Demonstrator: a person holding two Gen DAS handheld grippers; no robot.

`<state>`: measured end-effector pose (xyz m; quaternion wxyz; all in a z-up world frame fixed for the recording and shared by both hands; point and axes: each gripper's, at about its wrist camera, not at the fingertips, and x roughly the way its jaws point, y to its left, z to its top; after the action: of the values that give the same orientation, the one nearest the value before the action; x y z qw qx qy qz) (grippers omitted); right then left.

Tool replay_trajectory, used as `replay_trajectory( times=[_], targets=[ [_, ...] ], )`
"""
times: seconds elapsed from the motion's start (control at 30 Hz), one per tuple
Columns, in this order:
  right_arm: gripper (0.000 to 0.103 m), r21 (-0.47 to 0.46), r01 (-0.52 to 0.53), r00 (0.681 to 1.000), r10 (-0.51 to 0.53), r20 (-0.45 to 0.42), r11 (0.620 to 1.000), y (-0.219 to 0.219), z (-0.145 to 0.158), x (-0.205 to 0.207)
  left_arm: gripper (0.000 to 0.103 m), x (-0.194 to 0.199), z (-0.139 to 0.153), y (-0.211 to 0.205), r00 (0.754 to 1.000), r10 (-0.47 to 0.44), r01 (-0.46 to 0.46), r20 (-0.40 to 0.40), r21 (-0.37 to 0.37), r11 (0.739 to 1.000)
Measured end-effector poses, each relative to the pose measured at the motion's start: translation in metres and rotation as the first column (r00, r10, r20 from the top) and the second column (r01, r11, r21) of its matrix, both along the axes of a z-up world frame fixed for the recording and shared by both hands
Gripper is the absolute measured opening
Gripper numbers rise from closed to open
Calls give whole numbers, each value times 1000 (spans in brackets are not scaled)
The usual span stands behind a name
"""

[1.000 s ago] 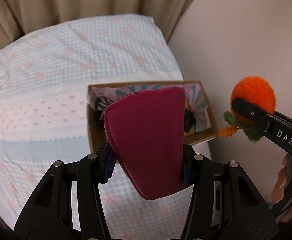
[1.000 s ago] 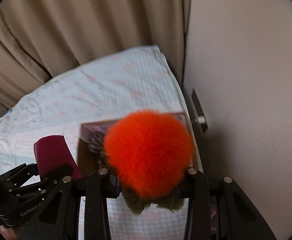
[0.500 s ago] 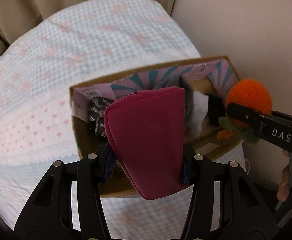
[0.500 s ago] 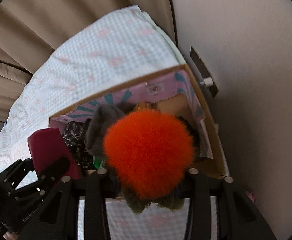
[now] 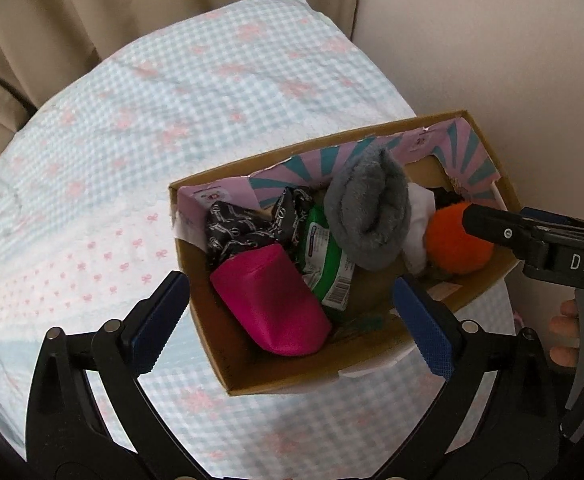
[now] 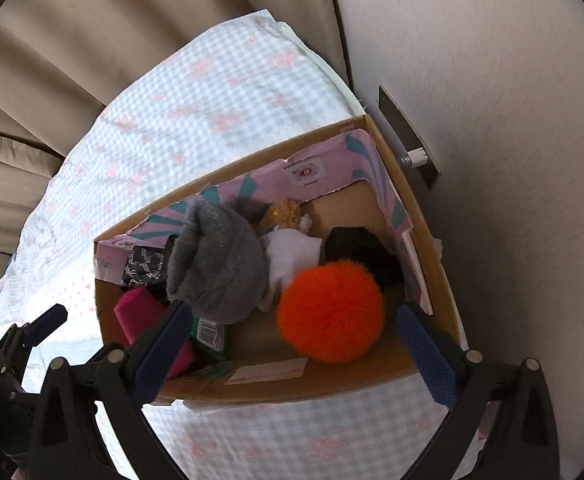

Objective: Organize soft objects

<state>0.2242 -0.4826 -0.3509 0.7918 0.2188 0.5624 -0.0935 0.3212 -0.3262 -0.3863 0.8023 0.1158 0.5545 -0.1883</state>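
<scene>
The left gripper point(image 5: 292, 320) hangs over the near left part of a cardboard box point(image 5: 252, 384), its blue-padded fingers point(image 5: 158, 320) spread wide with nothing between them. Just ahead of it, inside the box against the left wall, lies a magenta pouch point(image 5: 270, 302), tilted and clear of both pads. Beyond the pouch sits a black patterned cloth point(image 5: 244, 228), and to the right of that a green packet point(image 5: 324, 256) with a barcode label. Further right a grey fuzzy item point(image 5: 368, 216) stands up in the middle of the box, with a white cloth point(image 5: 420, 208) behind it. At the box's right end an orange pompom point(image 5: 456, 240) rests on the floor of the box. In the right wrist view, the right gripper point(image 6: 292, 344) is also parted wide; the orange pompom point(image 6: 330, 312) lies just ahead between its fingers point(image 6: 426, 344) but touches neither. Behind the pompom lies a black soft item point(image 6: 366, 248), and a small tan plush point(image 6: 286, 214) sits toward the far wall. The box rests on a blue checked bedcover point(image 6: 212, 100), right beside a pale wall point(image 6: 512, 160).
</scene>
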Motion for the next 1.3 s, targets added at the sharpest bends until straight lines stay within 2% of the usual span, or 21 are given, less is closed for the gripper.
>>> replay_trajectory(
  times=[0.23, 0.43, 0.63, 0.83, 1.0, 1.1, 1.17, 1.3],
  targets=[
    [102, -24, -23, 999, 24, 38, 999, 13, 25, -6, 101, -9, 30, 17, 998, 25, -23, 50, -25, 999],
    [102, -53, -50, 994, 55, 90, 997, 33, 61, -20, 101, -29, 70, 39, 992, 60, -54, 108, -60, 997],
    [102, -97, -93, 979, 109, 171, 991, 66, 113, -39, 101, -60, 125, 73, 977, 111, -93, 180, -109, 990],
    [102, -145, -139, 951, 173, 255, 980, 107, 172, -63, 101, -97, 190, 117, 946, 175, -136, 273, -155, 978],
    [102, -238, -170, 913, 243, 327, 956, 153, 231, -91, 101, -135, 247, 160, 898, 238, -169, 370, -209, 963],
    [102, -297, -168, 883, 278, 379, 940, 181, 267, -111, 101, -159, 278, 186, 858, 277, -183, 433, -247, 952],
    [102, -324, -148, 861, 283, 423, 934, 197, 289, -125, 101, -177, 299, 204, 822, 302, -189, 482, -271, 944],
    [102, -352, -108, 820, 283, 497, 930, 220, 321, -150, 101, -202, 323, 229, 769, 338, -197, 542, -301, 933]
  ],
)
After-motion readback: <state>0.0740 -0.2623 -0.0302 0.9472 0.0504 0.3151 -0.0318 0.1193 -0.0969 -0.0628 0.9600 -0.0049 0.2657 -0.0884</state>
